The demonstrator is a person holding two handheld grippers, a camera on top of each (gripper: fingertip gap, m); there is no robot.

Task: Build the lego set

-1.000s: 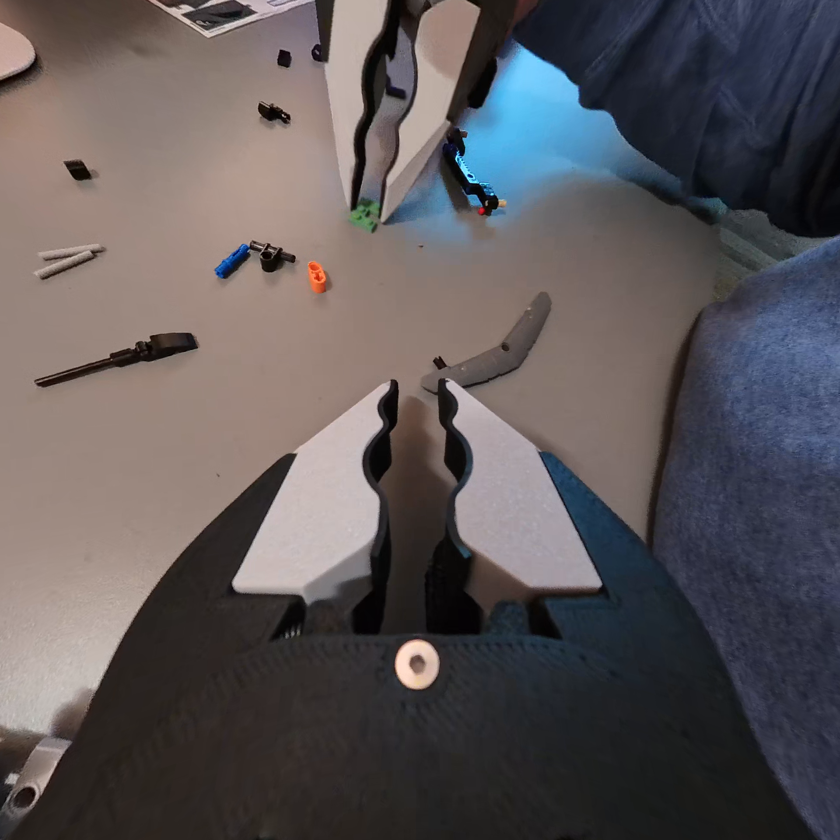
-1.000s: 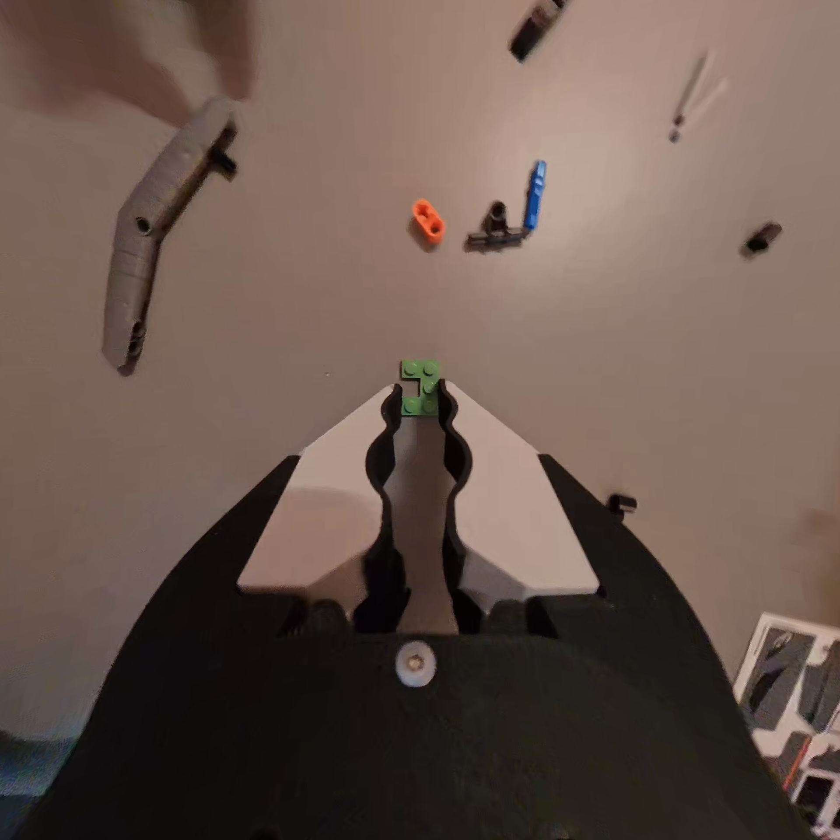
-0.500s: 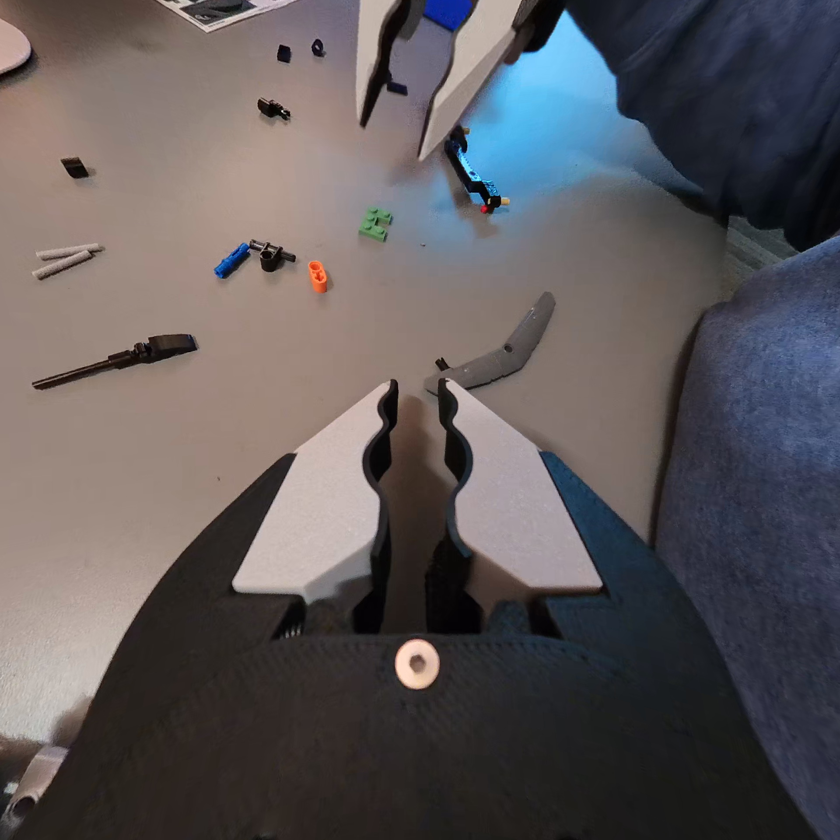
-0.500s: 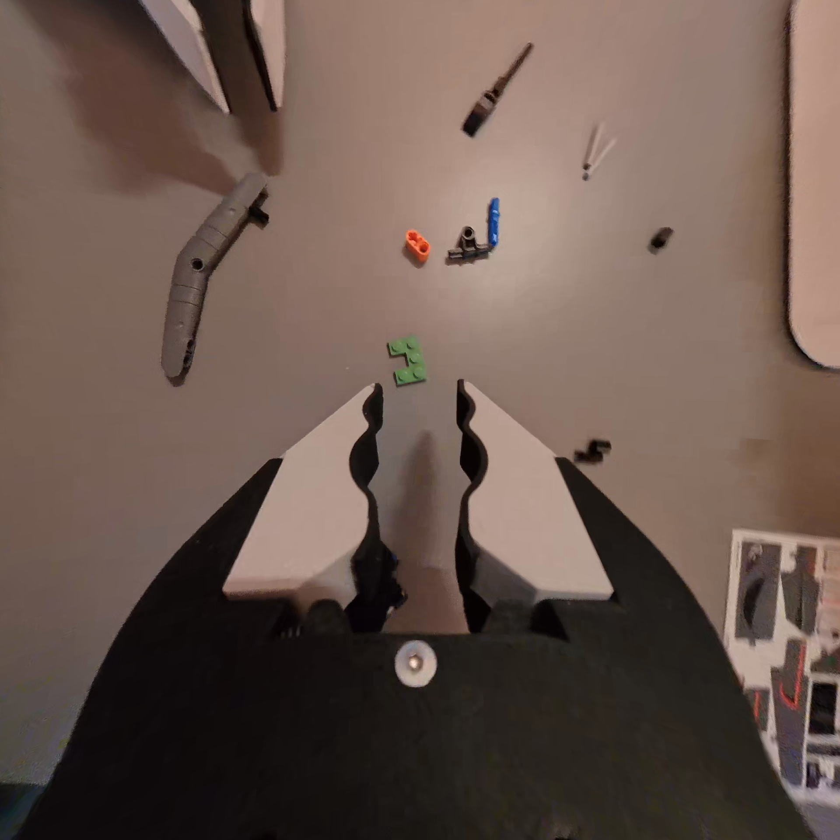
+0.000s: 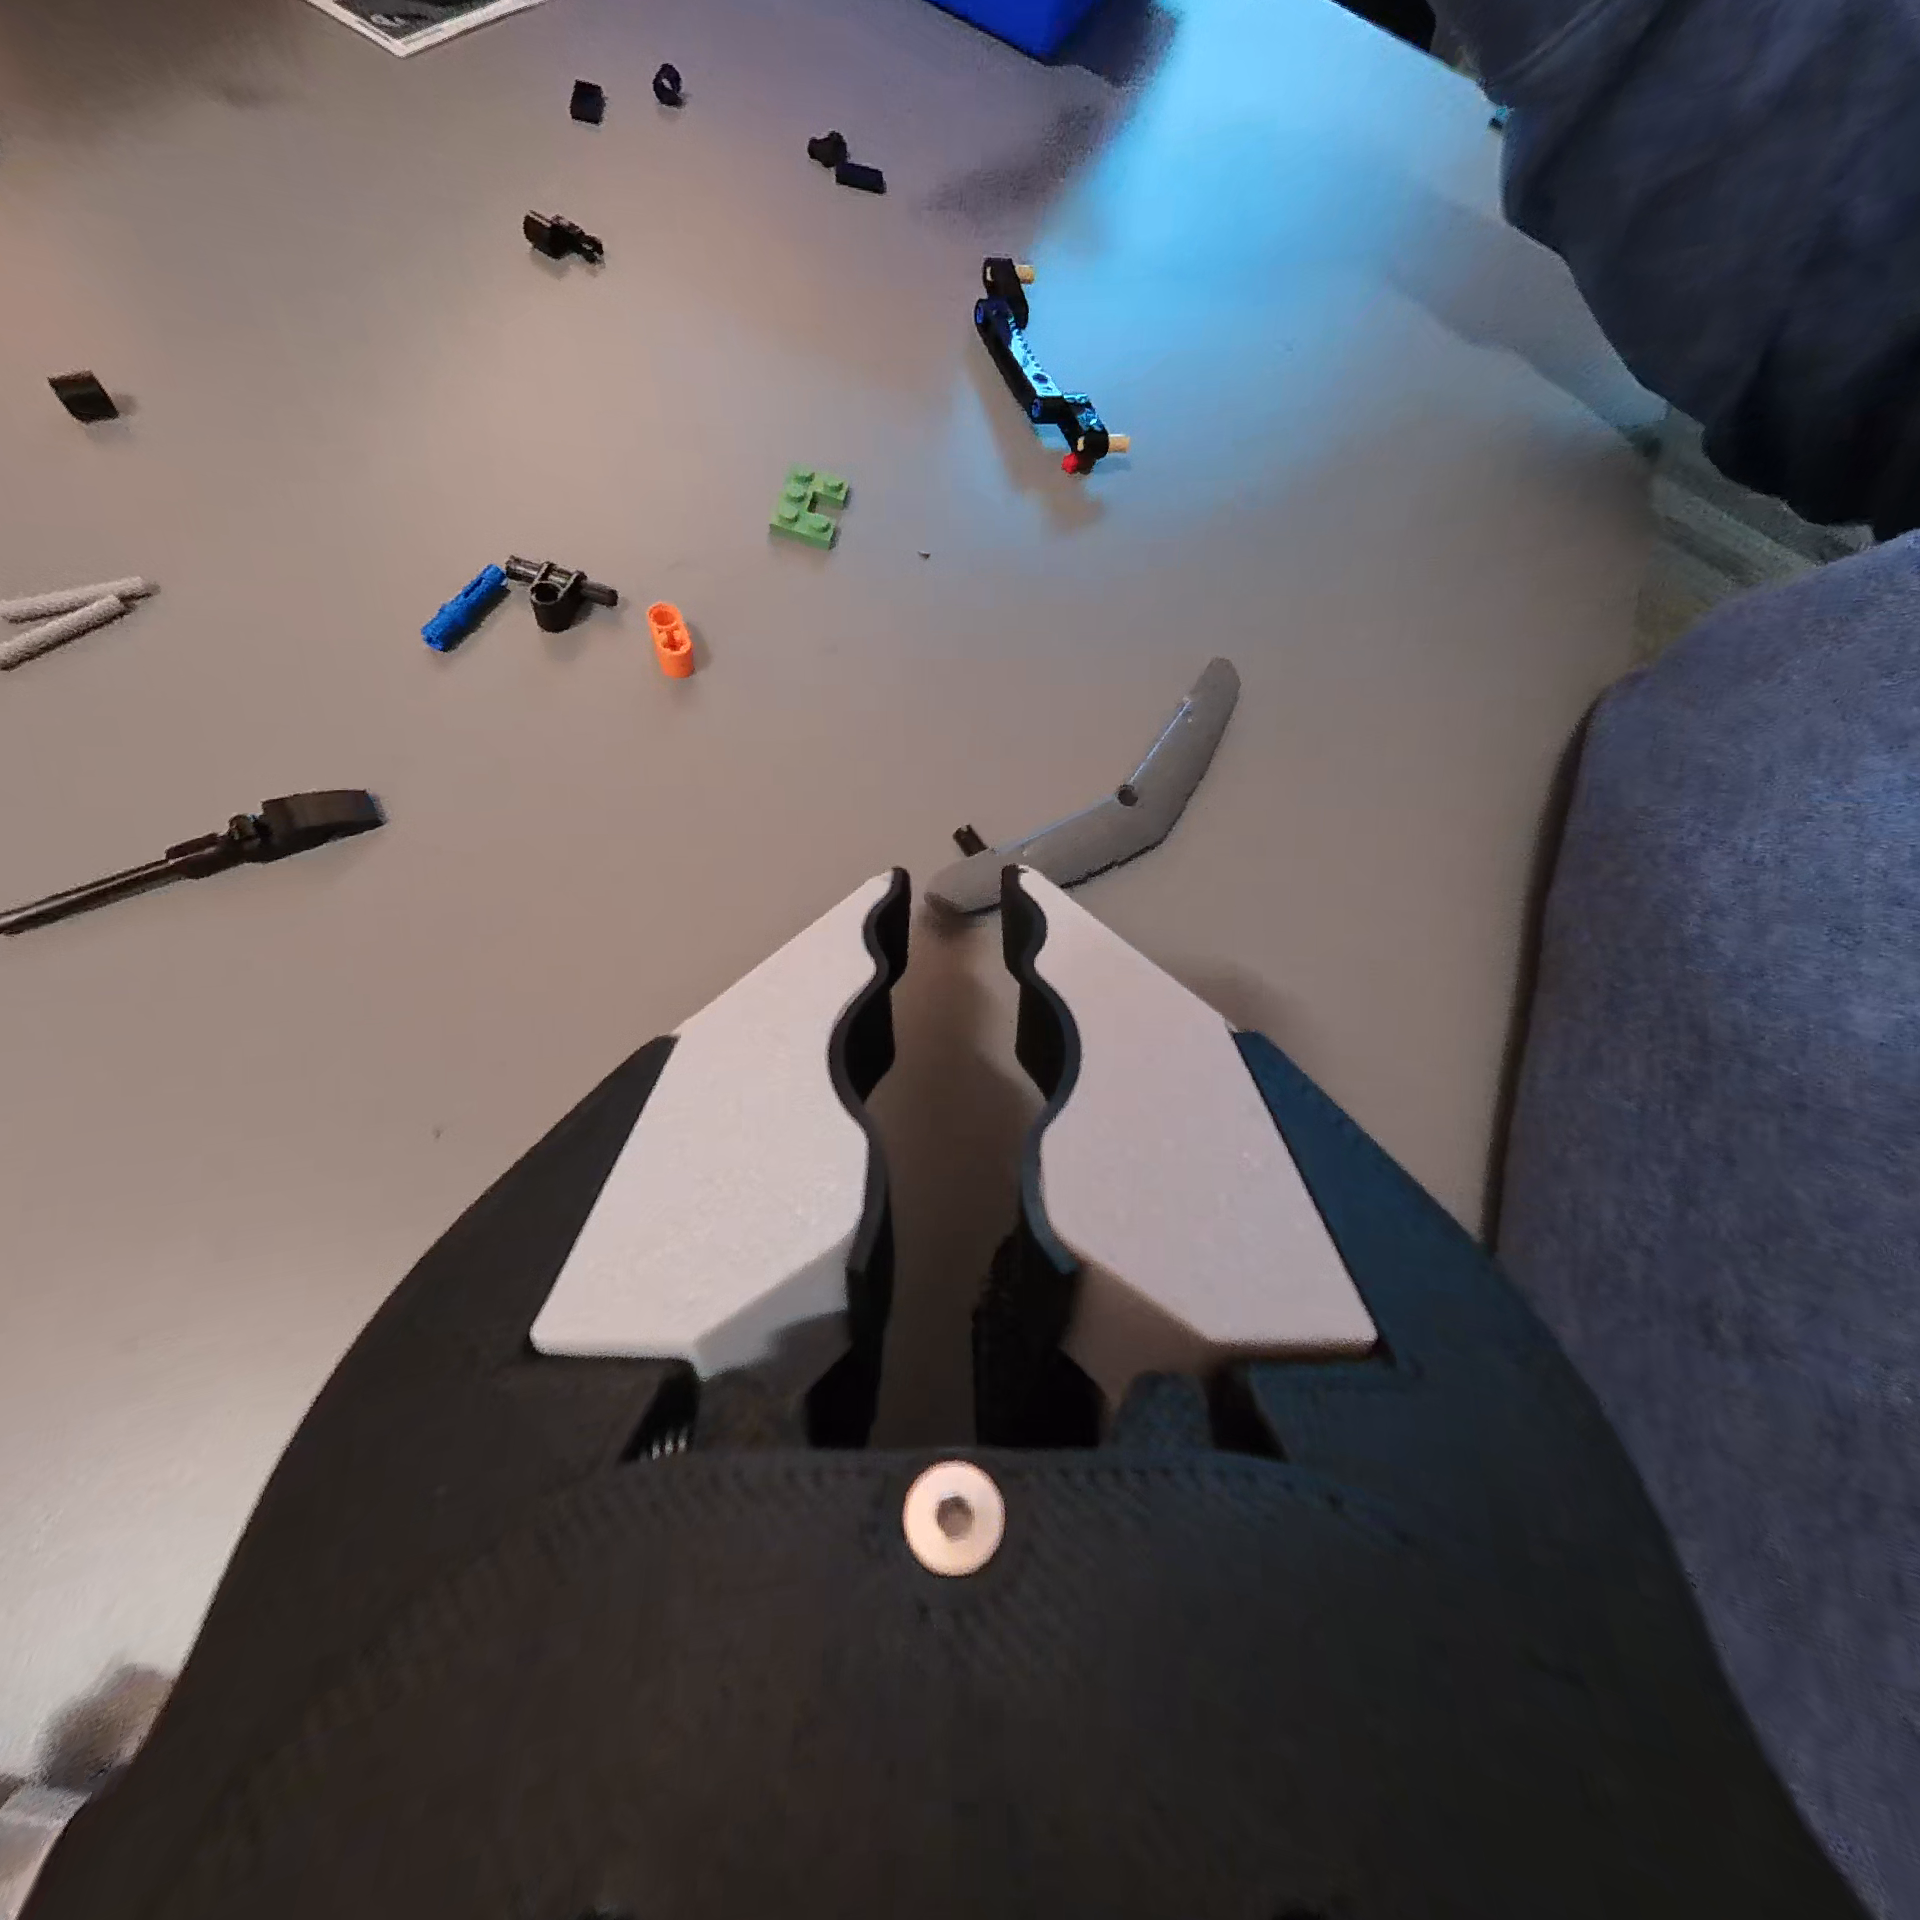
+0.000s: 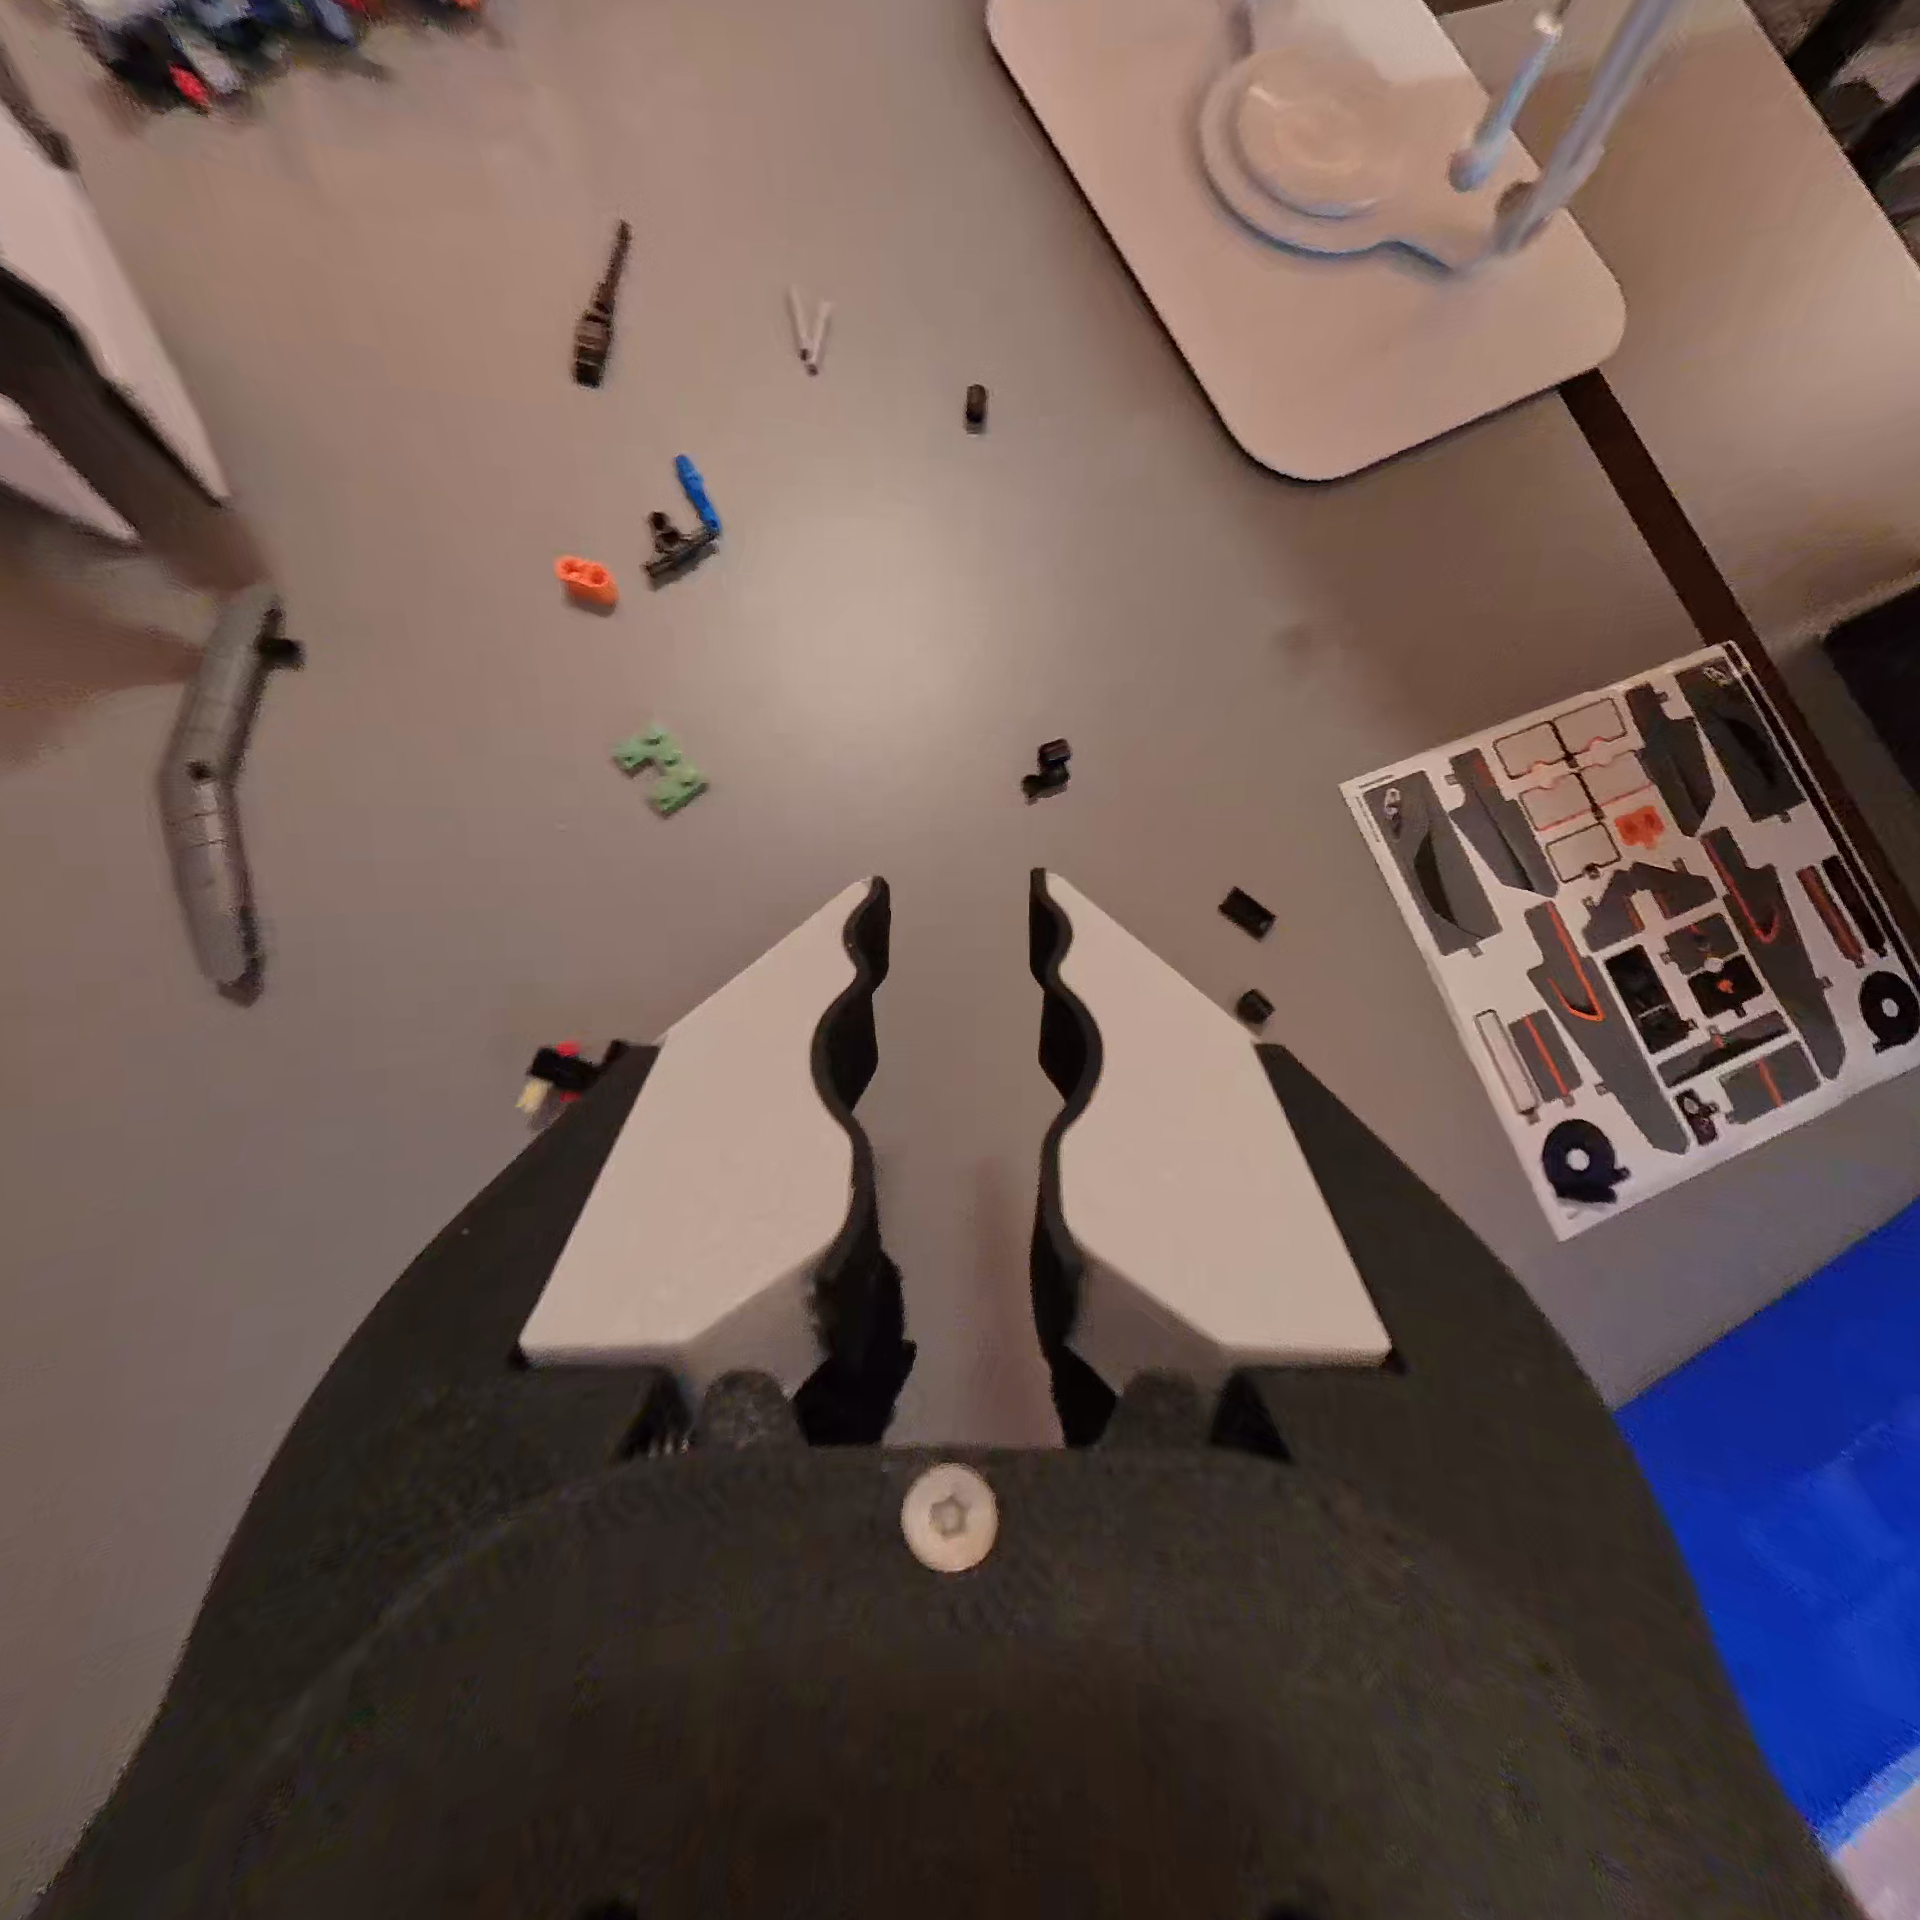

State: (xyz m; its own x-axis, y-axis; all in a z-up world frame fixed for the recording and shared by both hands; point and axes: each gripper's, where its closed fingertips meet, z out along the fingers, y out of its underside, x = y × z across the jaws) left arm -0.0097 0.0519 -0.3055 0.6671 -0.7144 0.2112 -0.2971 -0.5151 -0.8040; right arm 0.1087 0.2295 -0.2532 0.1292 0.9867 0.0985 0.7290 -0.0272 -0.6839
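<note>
Left gripper (image 5: 954,883) low over the grey table (image 5: 312,1039), jaws slightly parted with a narrow gap, nothing between them, tips just short of the near end of a bent grey beam (image 5: 1101,821). Right gripper (image 6: 956,888) high above the table, jaws spread wider, empty. Green notched plate (image 5: 808,507) flat on the table, studs up, well apart from both grippers; in the right wrist view seen ahead and to the left of the fingertips (image 6: 662,767). Near it, an orange two-hole piece (image 5: 671,640), a black connector (image 5: 556,597) and a blue pin (image 5: 462,621), the pin's end touching or nearly touching the connector. Farther left, a black axle with a broad end (image 5: 208,847) and two pale grey rods (image 5: 62,615) side by side. Beyond the green plate, a black beam with tan pins and a red tip (image 5: 1039,379). Small black bits scattered toward the far side (image 5: 585,101). In the right wrist view, a sticker sheet (image 6: 1642,925) on the right near the table edge, a blue patch (image 6: 1787,1558) at the lower right, a white lamp base (image 6: 1320,208) at the top, a blurred heap of pieces (image 6: 239,42) at the top left. Blue-clothed sleeve (image 5: 1714,208) along the right of the left wrist view.
</note>
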